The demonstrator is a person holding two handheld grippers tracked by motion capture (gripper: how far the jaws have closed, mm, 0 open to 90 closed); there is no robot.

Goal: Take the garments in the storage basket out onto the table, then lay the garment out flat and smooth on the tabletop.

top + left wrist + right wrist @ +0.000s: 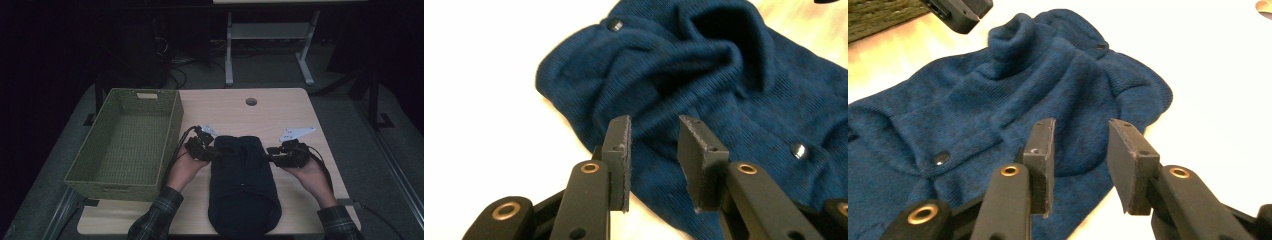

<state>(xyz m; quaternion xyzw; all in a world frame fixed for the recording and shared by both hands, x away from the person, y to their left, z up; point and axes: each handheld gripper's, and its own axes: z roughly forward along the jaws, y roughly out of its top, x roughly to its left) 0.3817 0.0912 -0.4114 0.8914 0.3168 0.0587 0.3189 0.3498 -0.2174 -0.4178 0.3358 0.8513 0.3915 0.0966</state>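
One dark blue knitted garment lies at the table's six o'clock, with two snap buttons countable on it in the left gripper view. One green woven basket sits at nine o'clock. Two claws: the left claw and the right claw, flanking the garment.

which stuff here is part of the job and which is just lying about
In the job:
- blue knit garment with snaps
- left tongs, open beside it
- right tongs, open beside it
- green woven basket, probably

Lying about:
- table hole
- white frame behind the table
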